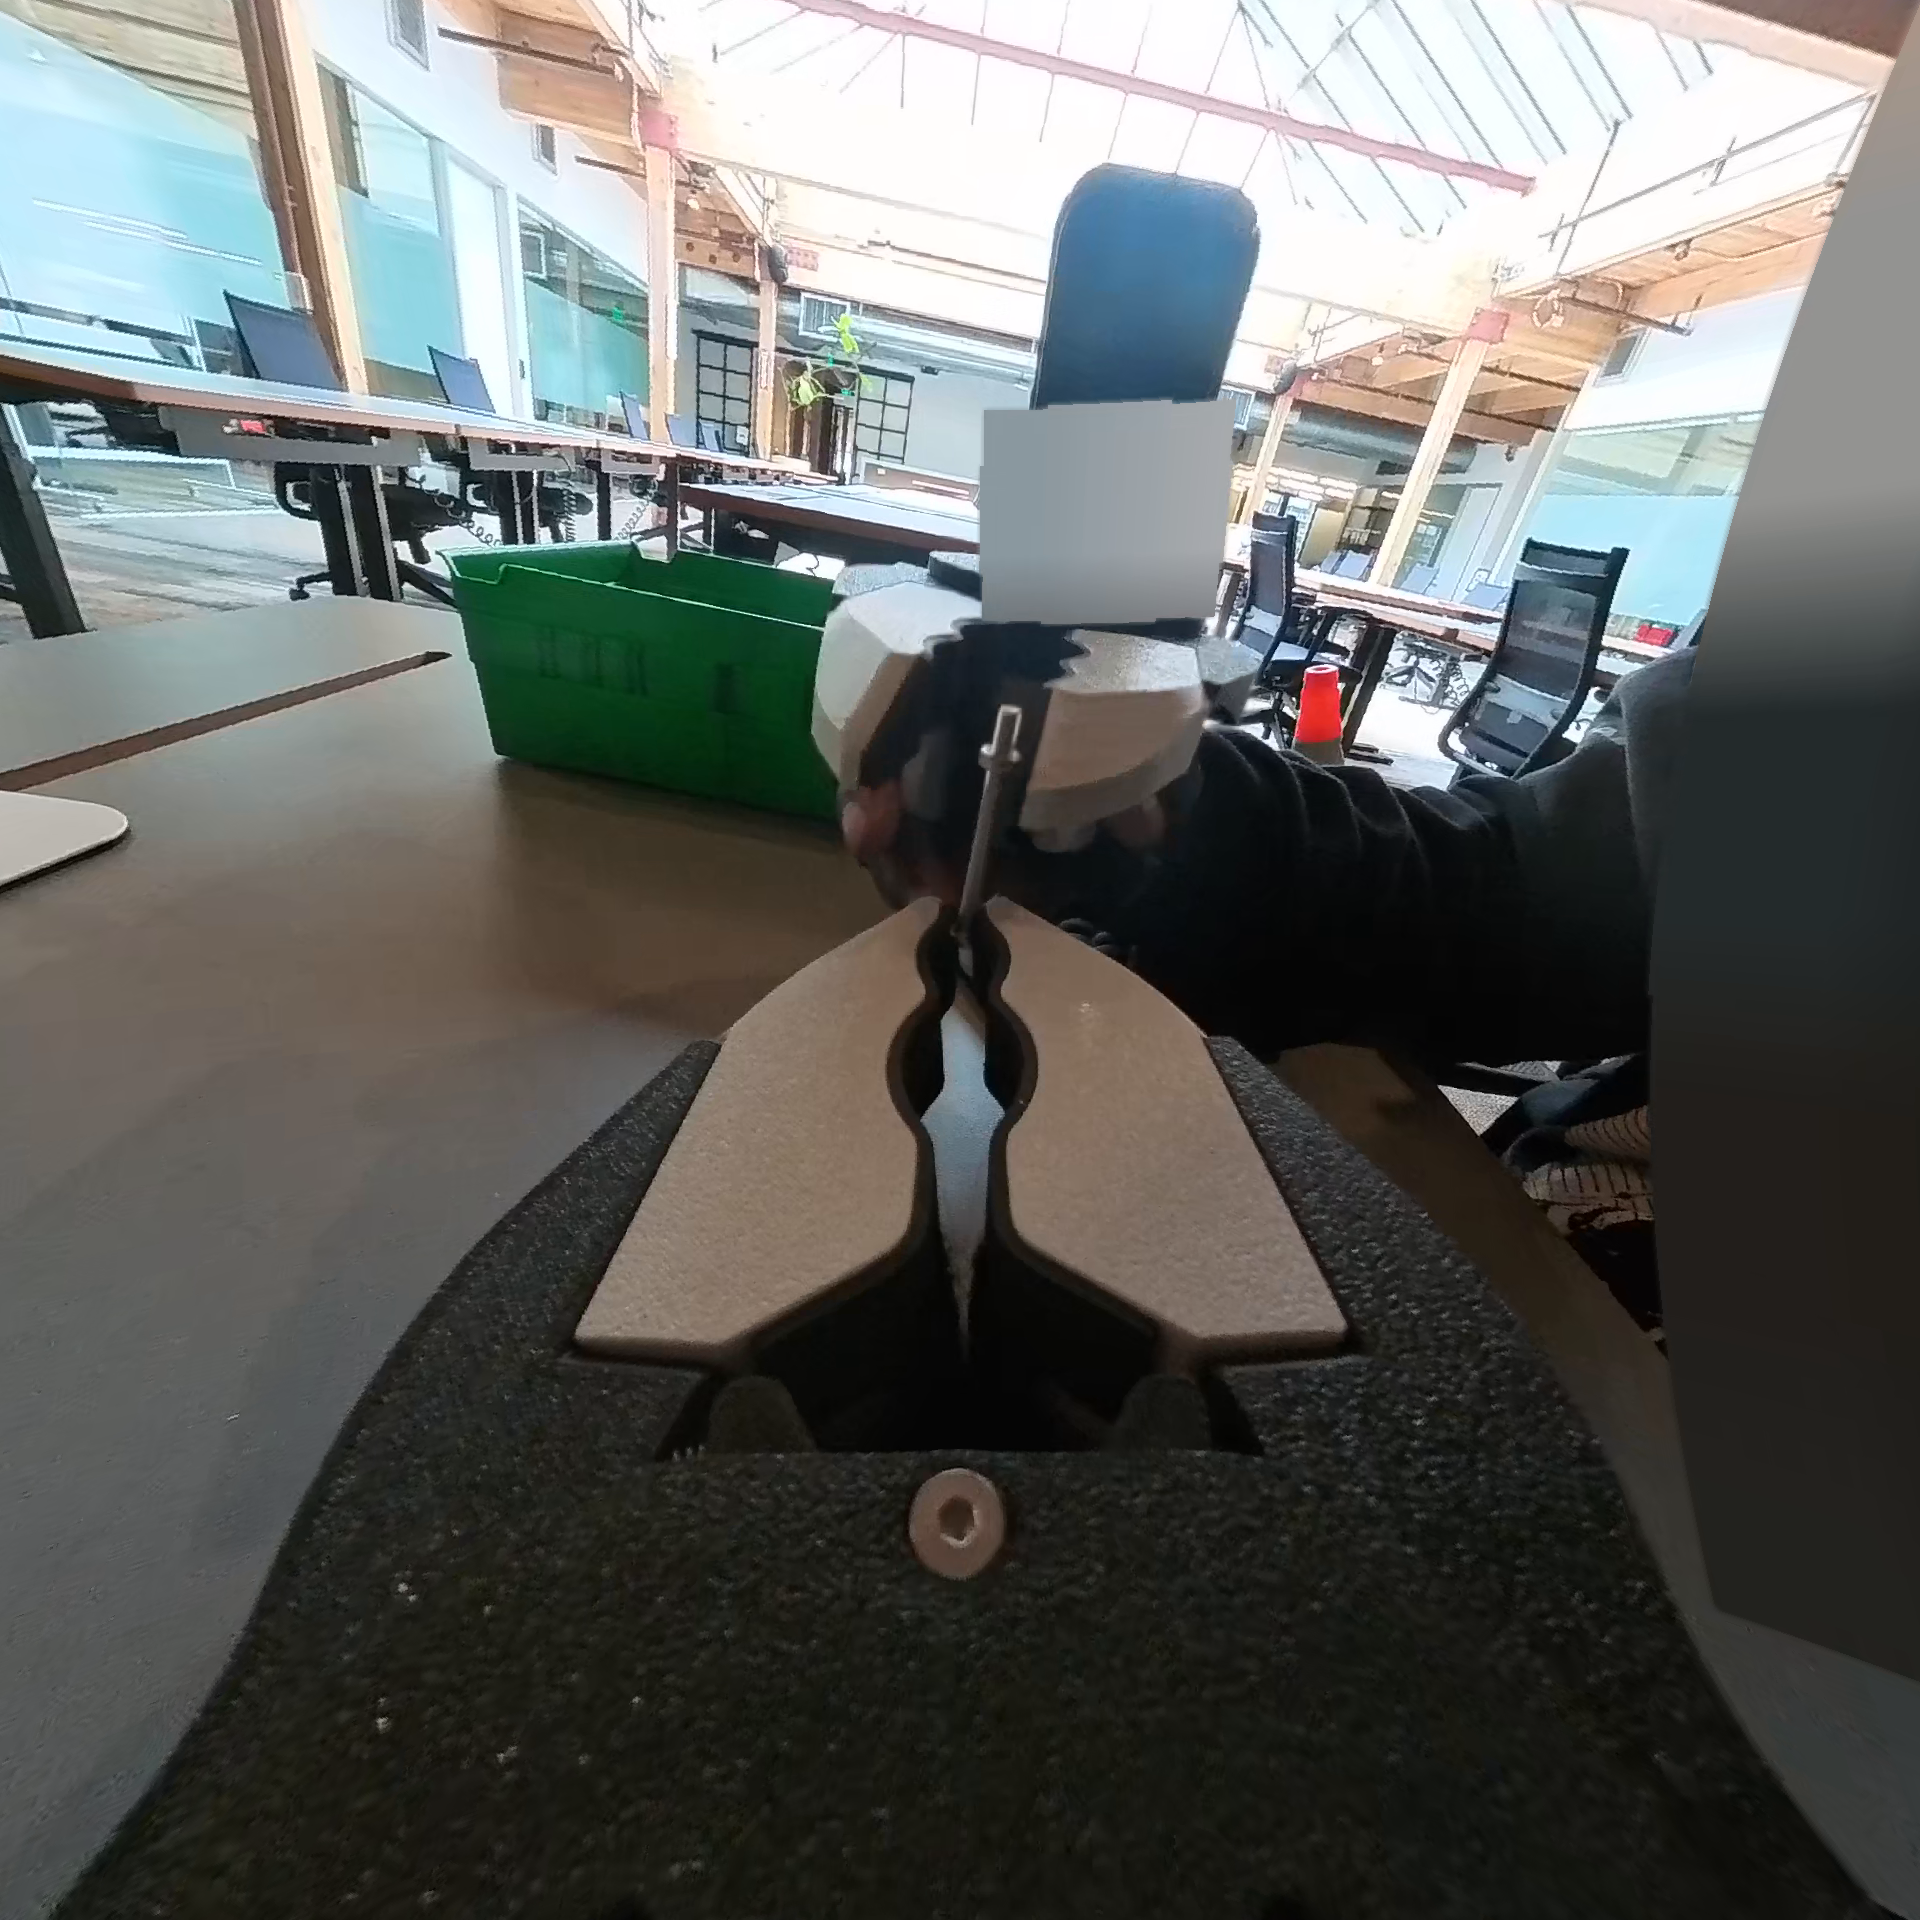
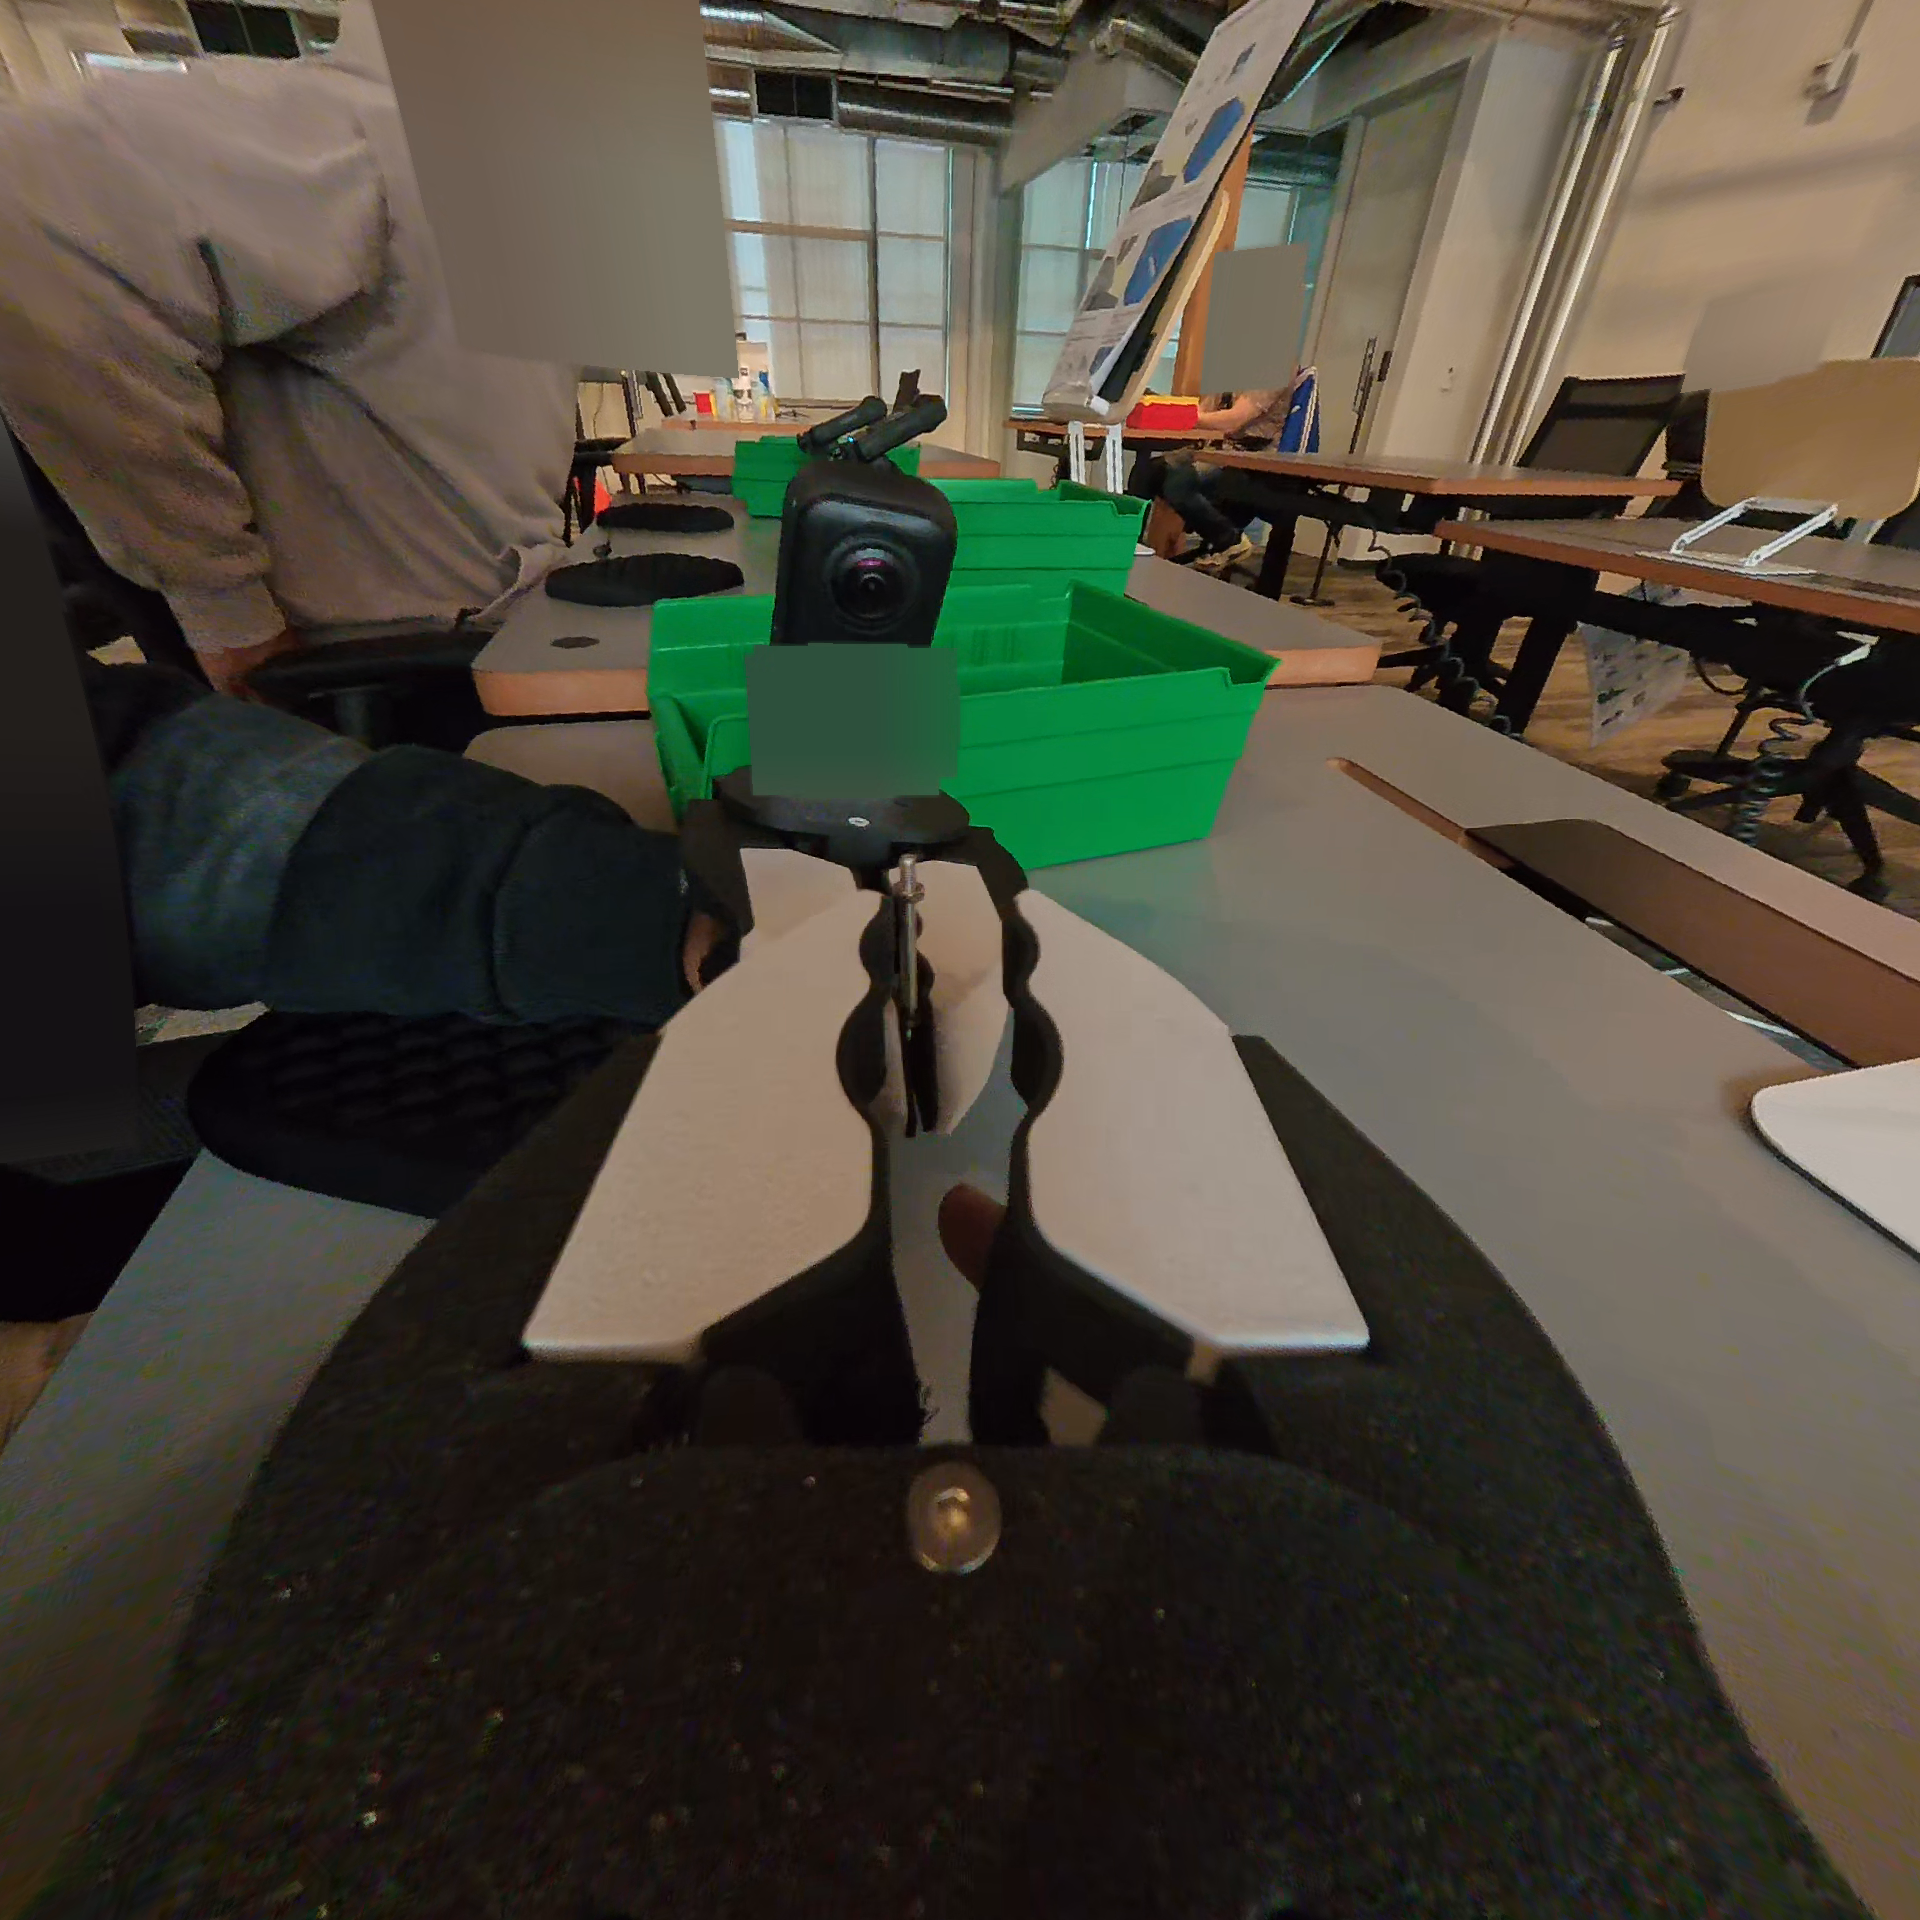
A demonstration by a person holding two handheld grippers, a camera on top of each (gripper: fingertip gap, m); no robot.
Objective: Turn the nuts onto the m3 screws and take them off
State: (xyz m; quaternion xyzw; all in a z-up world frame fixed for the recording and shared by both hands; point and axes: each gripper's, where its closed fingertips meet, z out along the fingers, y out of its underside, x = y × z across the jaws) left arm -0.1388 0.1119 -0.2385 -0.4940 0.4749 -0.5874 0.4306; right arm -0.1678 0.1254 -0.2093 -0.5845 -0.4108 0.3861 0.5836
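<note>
My left gripper (image 1: pixel 961 920) is shut on the lower end of a thin metal screw (image 1: pixel 985 821), which points up and away from it. A small nut (image 1: pixel 1001 750) sits near the screw's top end. My right gripper (image 1: pixel 1003 691) faces it, with its fingers apart on either side of the screw's top. In the right wrist view the screw (image 2: pixel 909 956) and the nut (image 2: pixel 908 889) stand between the spread fingers of my right gripper (image 2: pixel 940 909); neither pad presses on them. The left gripper (image 2: pixel 916 1049) shows behind, holding the screw.
A green bin (image 1: pixel 644 665) stands on the dark table (image 1: pixel 312 987) beyond the grippers, and shows in the right wrist view (image 2: pixel 1101 748) too. A white pad (image 2: pixel 1849 1153) lies at the right, a black mat (image 2: pixel 395 1091) at the left. A person (image 2: pixel 260 364) stands at the far left. The tips of both grippers are at nearly the same place.
</note>
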